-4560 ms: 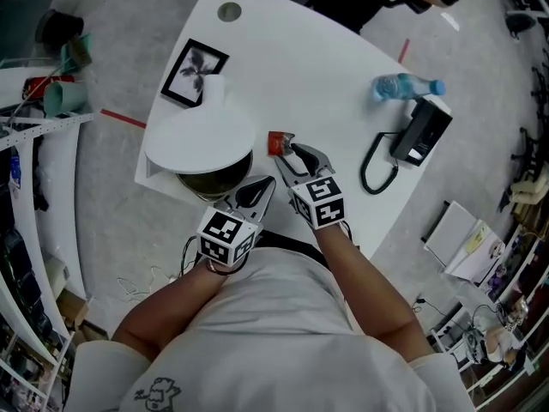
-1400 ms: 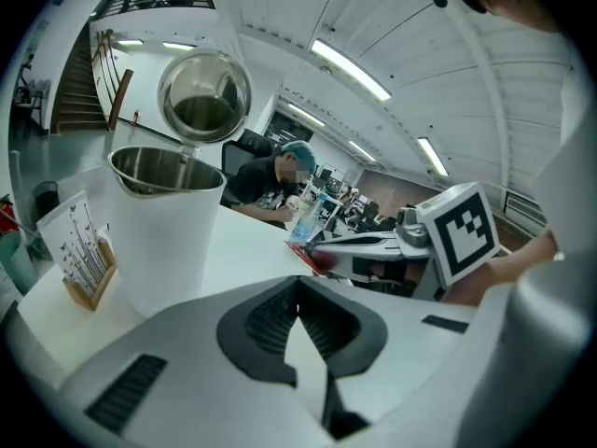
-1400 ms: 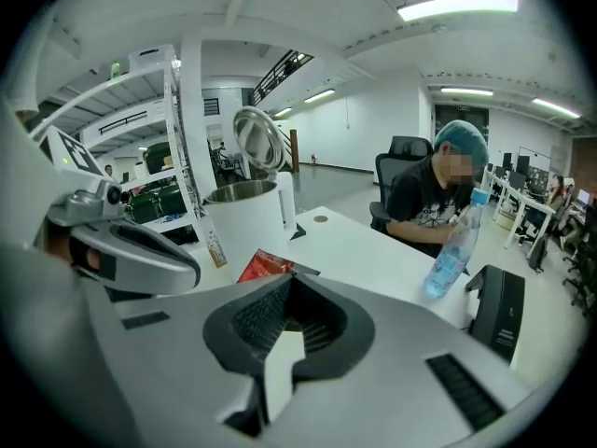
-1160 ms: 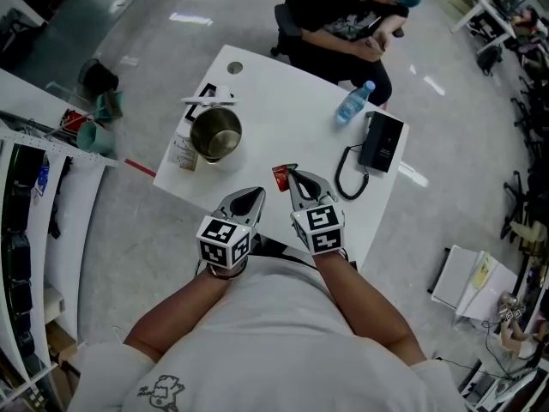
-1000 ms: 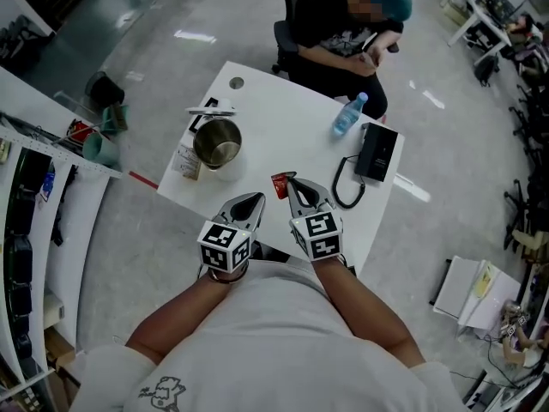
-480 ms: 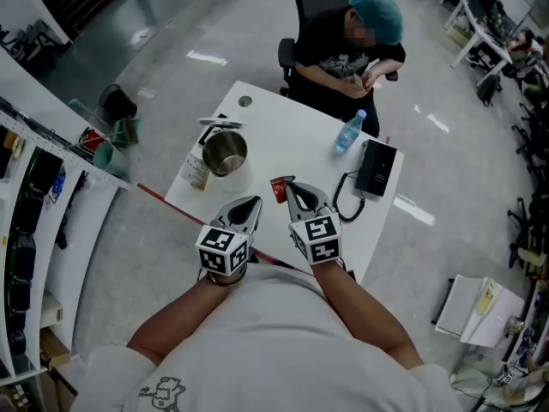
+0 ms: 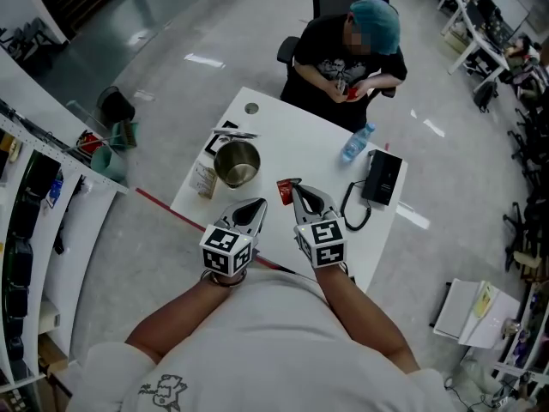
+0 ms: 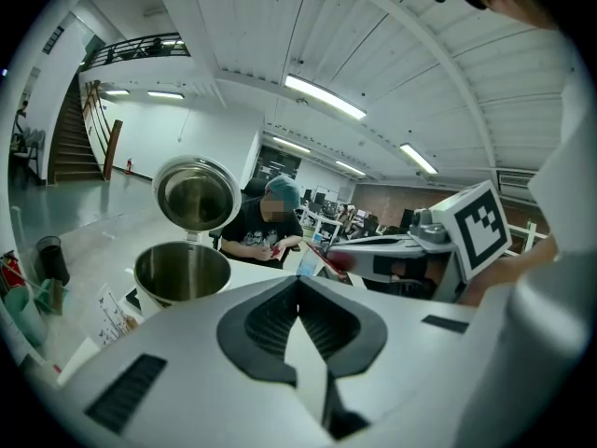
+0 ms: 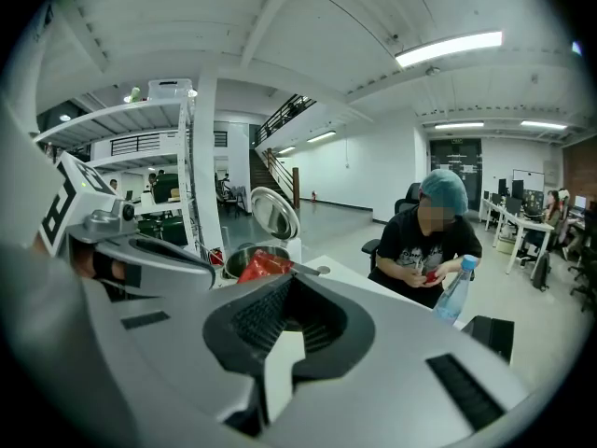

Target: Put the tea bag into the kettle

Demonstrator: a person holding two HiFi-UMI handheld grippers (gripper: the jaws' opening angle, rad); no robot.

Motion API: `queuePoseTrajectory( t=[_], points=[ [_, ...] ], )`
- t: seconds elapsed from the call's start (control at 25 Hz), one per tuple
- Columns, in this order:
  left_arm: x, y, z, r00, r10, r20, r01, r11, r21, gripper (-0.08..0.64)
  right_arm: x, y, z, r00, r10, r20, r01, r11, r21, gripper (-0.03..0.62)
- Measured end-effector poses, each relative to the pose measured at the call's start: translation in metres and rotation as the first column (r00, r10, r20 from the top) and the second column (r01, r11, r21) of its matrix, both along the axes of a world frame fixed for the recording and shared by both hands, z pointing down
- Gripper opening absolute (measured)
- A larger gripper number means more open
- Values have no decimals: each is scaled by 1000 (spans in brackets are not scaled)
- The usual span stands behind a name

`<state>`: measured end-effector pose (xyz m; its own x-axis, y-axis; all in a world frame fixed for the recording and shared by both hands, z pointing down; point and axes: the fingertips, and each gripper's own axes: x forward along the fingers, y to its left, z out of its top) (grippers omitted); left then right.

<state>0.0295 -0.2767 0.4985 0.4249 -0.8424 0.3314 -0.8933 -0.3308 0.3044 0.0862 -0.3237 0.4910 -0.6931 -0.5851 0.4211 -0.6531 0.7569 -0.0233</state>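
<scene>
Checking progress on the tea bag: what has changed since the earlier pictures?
The head view pulled up away from the table, and both grippers rose with it. The right gripper stays shut on the tea bag; the left gripper stays shut, empty; the kettle stays open.

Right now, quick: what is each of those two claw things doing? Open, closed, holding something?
Left gripper: fingers closed, nothing between them.
Right gripper: fingers closed on the red tea bag.
</scene>
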Motion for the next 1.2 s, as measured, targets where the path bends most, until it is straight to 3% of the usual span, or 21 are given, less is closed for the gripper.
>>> queuePoseTrajectory(
  t=[0.36, 0.84, 1.2],
  points=[
    [-57, -19, -9, 995, 98, -9, -98, 995, 9, 9, -53, -9, -2, 995, 100, -1, -100, 995, -11, 14],
    [-144, -42, -16, 969, 245, 18, -245, 969, 35, 9, -133, -16, -9, 968, 249, 18, -249, 968, 5, 14],
    [-179, -38, -7, 950, 311, -4, -311, 950, 18, 9, -157, -8, -4, 941, 338, -1, -338, 941, 3, 14]
  ],
)
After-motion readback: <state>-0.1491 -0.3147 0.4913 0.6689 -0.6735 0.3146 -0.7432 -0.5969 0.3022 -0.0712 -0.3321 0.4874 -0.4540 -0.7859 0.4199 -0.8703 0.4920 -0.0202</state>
